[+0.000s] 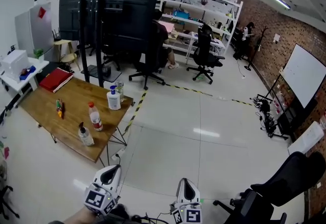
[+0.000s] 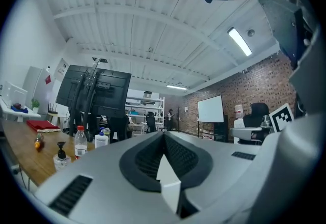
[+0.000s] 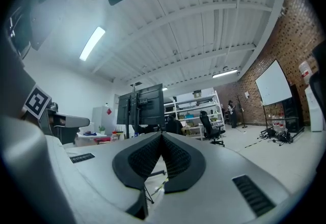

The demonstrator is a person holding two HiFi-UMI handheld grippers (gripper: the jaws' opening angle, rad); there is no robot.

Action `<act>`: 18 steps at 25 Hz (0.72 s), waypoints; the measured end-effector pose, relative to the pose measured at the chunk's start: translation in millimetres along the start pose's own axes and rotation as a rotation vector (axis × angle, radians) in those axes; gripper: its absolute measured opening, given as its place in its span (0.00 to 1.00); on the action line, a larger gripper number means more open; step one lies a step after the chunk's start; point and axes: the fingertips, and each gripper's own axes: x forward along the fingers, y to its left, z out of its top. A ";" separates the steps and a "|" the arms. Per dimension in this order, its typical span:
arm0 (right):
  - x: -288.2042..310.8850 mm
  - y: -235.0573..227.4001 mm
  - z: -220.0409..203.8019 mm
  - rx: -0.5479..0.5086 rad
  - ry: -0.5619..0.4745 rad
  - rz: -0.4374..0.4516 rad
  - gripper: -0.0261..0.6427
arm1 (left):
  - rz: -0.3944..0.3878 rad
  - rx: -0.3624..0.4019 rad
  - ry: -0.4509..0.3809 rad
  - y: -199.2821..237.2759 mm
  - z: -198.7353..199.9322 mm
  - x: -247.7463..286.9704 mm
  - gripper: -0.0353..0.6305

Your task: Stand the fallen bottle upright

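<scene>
1. Wooden worktop (image 1: 76, 93) at the far left of the head view, well apart from both tools, with open floor between.
2. Left tool (image 2: 164, 134) pressed together on nothing; right tool (image 3: 162, 135) likewise tip to tip and empty; both held level, close to the body.
3. On the worktop: red-capped bottle (image 1: 94, 116), pump bottle (image 1: 85, 135) and white bottle (image 1: 113, 99), all seemingly upright. Only a small item (image 1: 59, 108) lying flat, left of the red-capped bottle; probably the fallen bottle, though too small to tell.
4. Risk: going for the wrong target. Caused by judging from this far off; worth confirming up close.
5. Risk: toppling the upright bottles. Caused by reaching across them, given their place near the worktop's nearer edge.
6. Risk: shoving or rolling the target away. Caused by arriving with tools not yet spread.
7. Risk: slipping out mid-tilt. Caused by a pinch too near one end.
</scene>
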 end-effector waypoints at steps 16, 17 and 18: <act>59.0 71.8 0.0 -0.014 -0.054 0.009 0.06 | 0.062 0.028 -0.060 112.5 23.5 -29.7 0.10; 68.7 82.2 -5.5 -0.014 -0.053 -0.003 0.06 | 0.056 0.033 -0.059 129.7 20.9 -29.2 0.10; 79.2 93.8 -11.1 -0.010 -0.052 -0.017 0.06 | 0.047 0.044 -0.053 148.2 18.5 -28.7 0.10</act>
